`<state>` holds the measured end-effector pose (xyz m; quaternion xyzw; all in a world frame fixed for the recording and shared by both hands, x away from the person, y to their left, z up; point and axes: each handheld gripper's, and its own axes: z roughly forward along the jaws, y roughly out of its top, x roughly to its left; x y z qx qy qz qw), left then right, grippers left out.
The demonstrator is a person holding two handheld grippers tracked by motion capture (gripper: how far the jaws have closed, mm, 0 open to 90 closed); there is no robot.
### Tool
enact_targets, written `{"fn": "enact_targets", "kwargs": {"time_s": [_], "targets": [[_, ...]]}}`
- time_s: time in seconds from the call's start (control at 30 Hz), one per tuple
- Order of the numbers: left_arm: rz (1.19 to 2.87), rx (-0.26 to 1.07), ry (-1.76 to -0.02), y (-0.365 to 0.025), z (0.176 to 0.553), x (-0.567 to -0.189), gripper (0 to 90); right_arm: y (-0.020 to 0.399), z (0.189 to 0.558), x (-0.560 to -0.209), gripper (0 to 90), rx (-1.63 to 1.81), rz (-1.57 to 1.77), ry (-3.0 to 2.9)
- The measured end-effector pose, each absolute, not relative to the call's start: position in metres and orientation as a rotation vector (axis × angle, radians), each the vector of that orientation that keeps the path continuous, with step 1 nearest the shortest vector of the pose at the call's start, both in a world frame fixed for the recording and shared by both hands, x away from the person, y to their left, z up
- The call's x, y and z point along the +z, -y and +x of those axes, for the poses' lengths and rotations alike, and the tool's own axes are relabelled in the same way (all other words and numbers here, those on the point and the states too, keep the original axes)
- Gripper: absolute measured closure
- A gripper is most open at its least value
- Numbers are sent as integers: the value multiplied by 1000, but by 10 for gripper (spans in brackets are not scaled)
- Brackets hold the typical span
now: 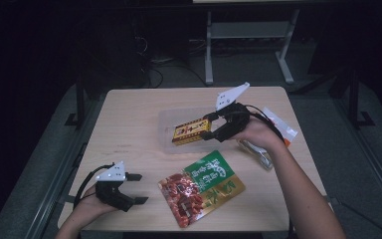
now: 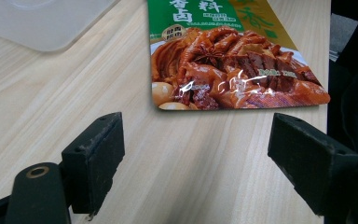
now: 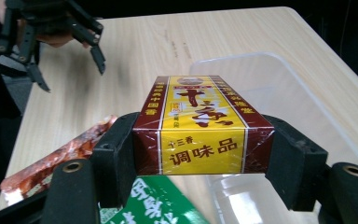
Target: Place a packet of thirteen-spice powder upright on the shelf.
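Note:
My right gripper is shut on a yellow and maroon seasoning box, held in the air over the clear plastic tray. In the right gripper view the box sits clamped between both black pads, its long side pointing away from me, with the tray below and to the right. A green and red food pouch lies flat on the table near the front. My left gripper rests at the front left, open and holding nothing. In its own view the gripper faces the pouch a short way off.
A crumpled clear wrapper and a white packet lie by the right forearm. The table's left half is bare wood. Table legs and cables stand on the dark floor behind.

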<state>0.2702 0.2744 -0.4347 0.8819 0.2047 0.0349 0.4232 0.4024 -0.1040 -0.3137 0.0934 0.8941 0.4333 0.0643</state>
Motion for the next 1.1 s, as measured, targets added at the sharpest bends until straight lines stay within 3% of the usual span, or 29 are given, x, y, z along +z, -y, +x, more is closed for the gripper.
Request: {"fn": "enact_targets", "kwargs": {"time_s": [1.1], "targets": [[2220, 51, -527, -274, 272, -439, 188, 20, 464, -312, 324, 979, 217, -2798]]}}
